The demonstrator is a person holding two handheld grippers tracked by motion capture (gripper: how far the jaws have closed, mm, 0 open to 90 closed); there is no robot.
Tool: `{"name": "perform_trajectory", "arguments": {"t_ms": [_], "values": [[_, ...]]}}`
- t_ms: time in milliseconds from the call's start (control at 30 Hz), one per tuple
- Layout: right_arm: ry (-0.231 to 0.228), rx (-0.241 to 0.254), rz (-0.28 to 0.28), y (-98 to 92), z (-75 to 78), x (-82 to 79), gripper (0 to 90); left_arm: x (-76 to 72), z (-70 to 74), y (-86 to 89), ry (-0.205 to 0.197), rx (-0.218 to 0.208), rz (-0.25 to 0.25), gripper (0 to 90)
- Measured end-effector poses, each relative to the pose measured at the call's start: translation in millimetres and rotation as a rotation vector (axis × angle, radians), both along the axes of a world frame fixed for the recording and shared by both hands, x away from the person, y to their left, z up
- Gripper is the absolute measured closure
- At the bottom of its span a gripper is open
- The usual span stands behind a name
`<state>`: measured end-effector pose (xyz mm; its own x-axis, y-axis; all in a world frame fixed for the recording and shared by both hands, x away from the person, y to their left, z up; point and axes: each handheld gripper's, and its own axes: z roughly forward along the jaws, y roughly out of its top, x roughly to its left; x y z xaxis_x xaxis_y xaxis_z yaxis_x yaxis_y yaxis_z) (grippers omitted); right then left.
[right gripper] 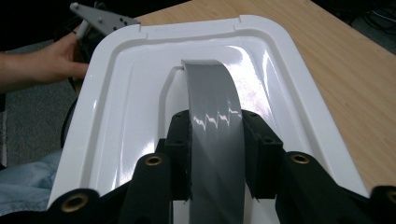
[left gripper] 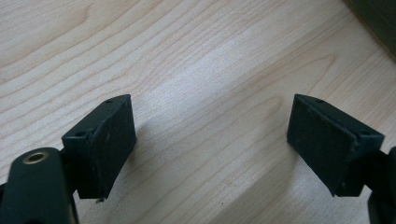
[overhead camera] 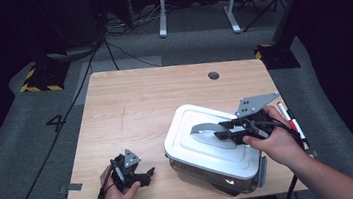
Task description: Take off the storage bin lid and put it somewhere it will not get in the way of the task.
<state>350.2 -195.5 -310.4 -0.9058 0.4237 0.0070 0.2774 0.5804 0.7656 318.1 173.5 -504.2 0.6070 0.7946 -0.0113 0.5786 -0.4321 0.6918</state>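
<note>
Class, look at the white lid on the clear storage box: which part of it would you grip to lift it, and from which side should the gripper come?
Grip the grey arched handle at the middle of the white lid. It rises clear of the flat lid, so jaws can close on its two edges from above, along its length. The right gripper already clamps it that way; the lid's rim looks broad and flat, likely harder to pinch.

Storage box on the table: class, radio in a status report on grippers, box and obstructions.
Right gripper shut on grey handle of white lid. Left gripper open over bare table. Lid sits on box. Markers beside box, clear.
</note>
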Motion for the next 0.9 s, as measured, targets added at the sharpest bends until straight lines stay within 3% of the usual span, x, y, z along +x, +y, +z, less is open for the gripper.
{"name": "perform_trajectory", "arguments": {"t_ms": [133, 233, 333, 400, 500, 700, 733, 833, 867, 900], "values": [[-0.006, 0.005, -0.005, 4.0, 7.7, 14.4, 67.4, -0.6, -0.1, 1.5, 0.003, -0.003, 0.009, 15.9], [-0.002, 0.034, -0.039, 11.0, 12.6, 42.0, 67.4, -1.7, -0.4, 4.2, 0.006, -0.009, 0.031, 15.9], [-0.009, 0.041, -0.061, 14.0, 11.8, 52.6, 67.4, -1.7, -0.2, 5.8, 0.003, -0.005, 0.026, 15.9], [-0.007, 0.050, -0.094, 17.4, 9.4, 71.9, 67.4, -1.7, 0.0, 6.5, 0.006, -0.001, 0.030, 15.5], [-0.011, 0.053, -0.124, 19.1, 5.9, 88.3, 67.5, -1.5, -0.1, 6.5, 0.007, -0.001, 0.031, 15.1], [-0.019, 0.049, -0.190, 17.8, -12.4, 128.4, 67.4, -1.2, -0.3, 6.5, 0.005, -0.001, 0.031, 14.6], [-0.019, 0.049, -0.190, 17.8, -12.4, 128.4, 67.4, -1.2, -0.3, 6.5, 0.005, -0.001, 0.031, 14.6], [-0.020, -0.003, -0.224, 16.1, -34.3, 155.0, 67.4, -1.1, -0.1, 6.6, 0.005, 0.001, 0.031, 14.6], [-0.020, -0.003, -0.224, 16.1, -34.3, 155.0, 67.4, -1.3, -0.1, 6.6, 0.008, 0.001, 0.032, 14.6], [0.006, 0.009, -0.233, 14.2, -47.0, 165.5, 67.4, -1.1, -0.2, 6.6, 0.003, 0.002, 0.037, 14.5]]}}
